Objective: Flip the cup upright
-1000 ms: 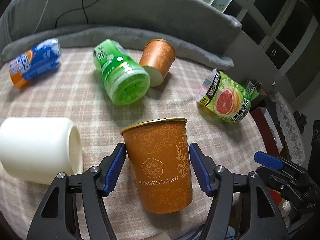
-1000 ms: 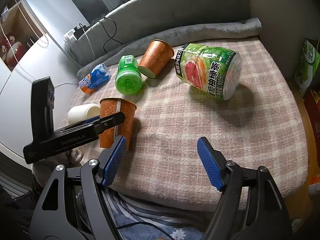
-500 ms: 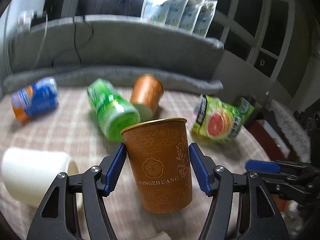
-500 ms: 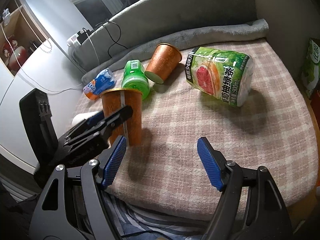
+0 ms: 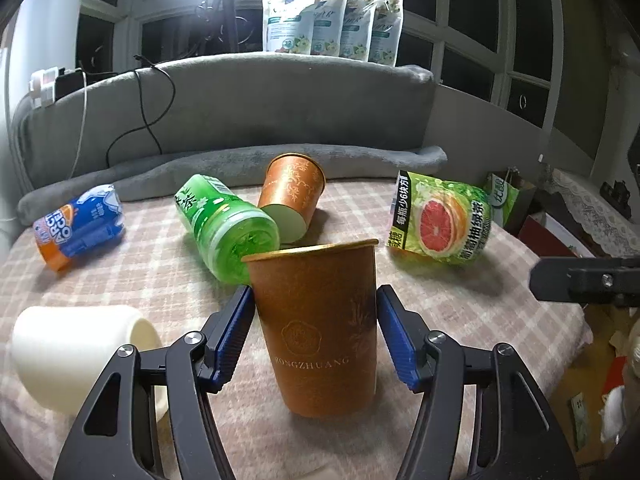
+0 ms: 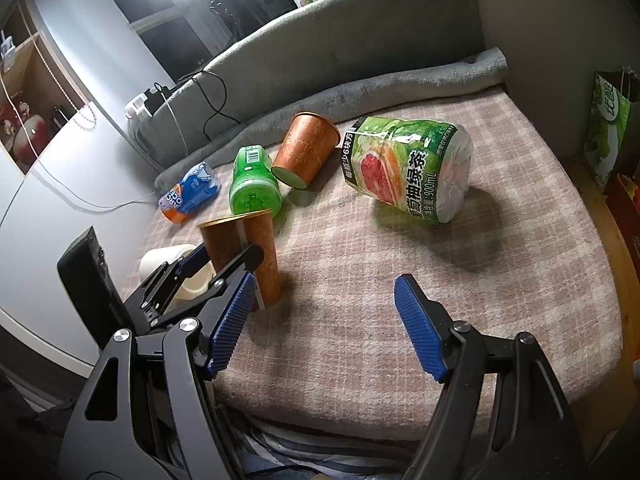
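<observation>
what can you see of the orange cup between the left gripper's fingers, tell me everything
The orange cup looks like a paper cup: copper-orange wall with paler floral scrolls, a round emblem above the word RONGZHUANG, and a thin gold rim. It stands upright, mouth up, base on the checked blanket near its front edge. The left gripper brackets it, one blue pad on each side at mid-height. The right wrist view shows a pale vertical seam down its side. Its inside is hidden.
</observation>
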`<state>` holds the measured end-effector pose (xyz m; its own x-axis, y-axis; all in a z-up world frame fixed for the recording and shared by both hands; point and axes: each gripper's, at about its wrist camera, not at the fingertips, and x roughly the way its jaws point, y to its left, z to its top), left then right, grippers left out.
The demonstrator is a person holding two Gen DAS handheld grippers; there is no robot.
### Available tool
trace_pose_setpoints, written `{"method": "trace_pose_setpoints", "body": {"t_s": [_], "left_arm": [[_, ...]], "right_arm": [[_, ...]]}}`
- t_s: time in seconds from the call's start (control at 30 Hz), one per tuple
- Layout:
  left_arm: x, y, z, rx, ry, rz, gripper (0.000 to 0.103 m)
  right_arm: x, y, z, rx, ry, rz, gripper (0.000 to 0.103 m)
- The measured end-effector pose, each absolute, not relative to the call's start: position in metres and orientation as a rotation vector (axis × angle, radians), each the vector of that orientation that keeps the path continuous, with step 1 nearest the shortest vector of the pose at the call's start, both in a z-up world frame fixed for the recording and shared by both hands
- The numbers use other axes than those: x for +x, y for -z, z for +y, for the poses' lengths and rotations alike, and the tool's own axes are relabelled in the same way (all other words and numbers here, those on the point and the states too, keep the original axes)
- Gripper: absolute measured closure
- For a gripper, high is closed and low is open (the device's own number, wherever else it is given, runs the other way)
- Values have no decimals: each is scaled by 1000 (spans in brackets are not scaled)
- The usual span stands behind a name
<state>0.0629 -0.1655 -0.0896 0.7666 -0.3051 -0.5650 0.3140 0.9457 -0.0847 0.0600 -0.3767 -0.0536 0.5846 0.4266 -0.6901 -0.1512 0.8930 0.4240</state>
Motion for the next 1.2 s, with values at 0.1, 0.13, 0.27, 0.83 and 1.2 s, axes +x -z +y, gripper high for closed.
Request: {"method": "trace_pose_setpoints", "body": {"t_s": [0.1, 0.13, 0.27, 0.83, 1.2], "left_arm": [[56, 88, -161, -1, 347, 623, 41], [53, 87, -159, -1, 353, 628, 41], [48, 85, -155, -11, 386, 656, 41], [27, 77, -150, -33, 462, 693, 28], [15, 68, -143, -40, 470, 681, 22]], "right_arm": [[58, 54, -372, 337, -354, 885, 27], [57, 54, -371, 335, -357, 884, 27], [54, 54, -364, 328, -368, 885, 27], [38, 53, -354, 316, -375, 877, 27], [27, 47, -350, 295, -367, 828, 27]]}}
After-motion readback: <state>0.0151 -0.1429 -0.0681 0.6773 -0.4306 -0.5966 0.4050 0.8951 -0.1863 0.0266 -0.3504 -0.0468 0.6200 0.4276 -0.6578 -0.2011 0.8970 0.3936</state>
